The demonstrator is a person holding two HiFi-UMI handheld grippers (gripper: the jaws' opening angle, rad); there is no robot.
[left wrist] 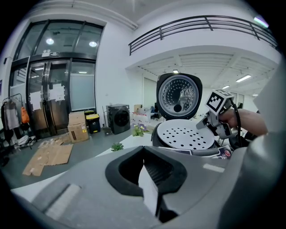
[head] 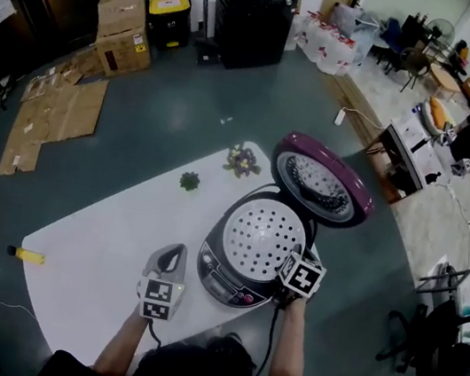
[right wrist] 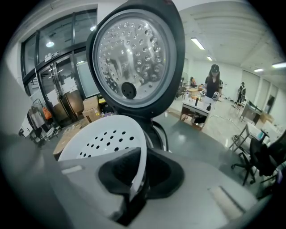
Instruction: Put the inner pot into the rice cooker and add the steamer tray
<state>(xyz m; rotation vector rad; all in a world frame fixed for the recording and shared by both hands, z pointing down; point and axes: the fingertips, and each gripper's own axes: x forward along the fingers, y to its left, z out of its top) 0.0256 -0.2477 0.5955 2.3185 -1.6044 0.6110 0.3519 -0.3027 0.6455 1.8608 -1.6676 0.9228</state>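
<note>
The right gripper's [right wrist: 135, 181] jaws pinch the near rim of the one white, perforated steamer tray [right wrist: 100, 138]. The tray lies across the mouth of the single rice cooker [head: 222, 284], whose lid [head: 322, 178] stands open. It looks light, stiff and thin, and is best held by its rim. Any inner pot beneath it is hidden. The left gripper [left wrist: 149, 181], jaws together and empty, is low over the desk [head: 95, 266].

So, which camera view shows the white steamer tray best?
The head view: it looks down on the whole round steamer tray in the rice cooker. The left gripper view shows it flattened from the side. The right gripper view shows only part, with the rim between the jaws of the right gripper.
</note>
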